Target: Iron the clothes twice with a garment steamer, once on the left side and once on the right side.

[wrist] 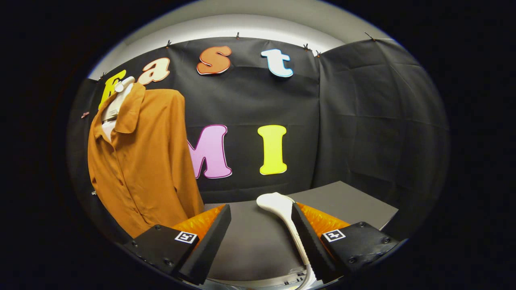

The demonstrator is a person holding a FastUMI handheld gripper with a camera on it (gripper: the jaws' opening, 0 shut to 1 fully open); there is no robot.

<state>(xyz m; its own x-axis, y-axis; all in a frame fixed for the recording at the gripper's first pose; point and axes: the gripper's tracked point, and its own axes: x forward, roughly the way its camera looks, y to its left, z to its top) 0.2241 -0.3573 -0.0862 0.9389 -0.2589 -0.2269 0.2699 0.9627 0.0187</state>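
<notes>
At left, an orange shirt [141, 161] hangs on a mannequin. The gripper [261, 219] is open, the white garment steamer [284, 213] lying on the grey table [346, 201] against its right finger. Closing off-centre could push the steamer aside.

Rust-orange buttoned shirt [141, 161] upright on a white form; white steamer [282, 213] flat on the grey tabletop.

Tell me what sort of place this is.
Likely a staged recording booth: black cloth walls, an orange shirt on a mannequin, a white garment steamer on a grey table. The gripper is open, the steamer beside one finger.
</notes>
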